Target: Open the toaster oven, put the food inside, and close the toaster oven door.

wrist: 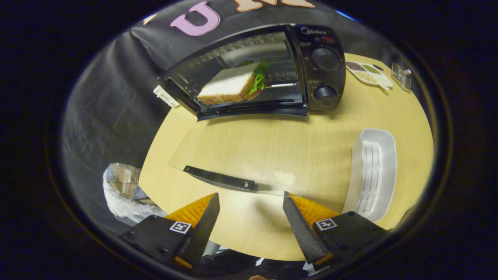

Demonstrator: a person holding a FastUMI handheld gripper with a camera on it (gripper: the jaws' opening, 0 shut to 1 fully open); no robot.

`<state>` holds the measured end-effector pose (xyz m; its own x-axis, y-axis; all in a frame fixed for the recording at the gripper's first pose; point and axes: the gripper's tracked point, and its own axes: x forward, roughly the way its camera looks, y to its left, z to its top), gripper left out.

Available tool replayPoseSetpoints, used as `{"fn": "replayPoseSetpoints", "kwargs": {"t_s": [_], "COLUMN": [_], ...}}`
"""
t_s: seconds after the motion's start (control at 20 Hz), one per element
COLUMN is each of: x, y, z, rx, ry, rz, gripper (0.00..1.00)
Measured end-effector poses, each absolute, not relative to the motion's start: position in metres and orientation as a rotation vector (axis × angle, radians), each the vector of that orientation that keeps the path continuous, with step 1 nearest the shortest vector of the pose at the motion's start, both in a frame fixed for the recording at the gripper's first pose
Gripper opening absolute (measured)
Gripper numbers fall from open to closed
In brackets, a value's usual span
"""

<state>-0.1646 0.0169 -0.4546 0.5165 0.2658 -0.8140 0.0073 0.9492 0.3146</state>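
Note:
A black toaster oven [319,66] stands at the far side of the round wooden table [253,233]. Its glass door [256,151] hangs folded down flat toward me, and the door's black handle [220,179] lies just ahead of my fingers. Inside the oven sits a sandwich [231,85] of white bread with green lettuce showing at its right end. My gripper [251,194] is open, hovering over the table in front of the door's handle edge, with nothing between its fingers.
A white tray [373,171] lies on the table right of the door. A small white dish of grains [367,73] and a clear little box [402,74] sit beyond the oven's right side. A fluffy grey-and-white object [122,190] lies off the table's left edge.

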Motion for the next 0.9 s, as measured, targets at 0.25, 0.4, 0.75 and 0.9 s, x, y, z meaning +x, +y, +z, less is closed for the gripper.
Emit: {"fn": "replayPoseSetpoints", "kwargs": {"t_s": [0.25, 0.4, 0.75, 0.9], "x": [-0.132, -0.103, -0.056, -0.04], "y": [0.011, 0.003, -0.014, -0.022], "z": [-0.405, -0.38, -0.35, -0.344], "rx": [0.262, 0.249, 0.2, 0.184], "ry": [0.851, 0.77, 0.661, 0.633], "rz": [0.163, 0.154, 0.118, 0.106], "gripper": [0.99, 0.99, 0.99, 0.99]}}
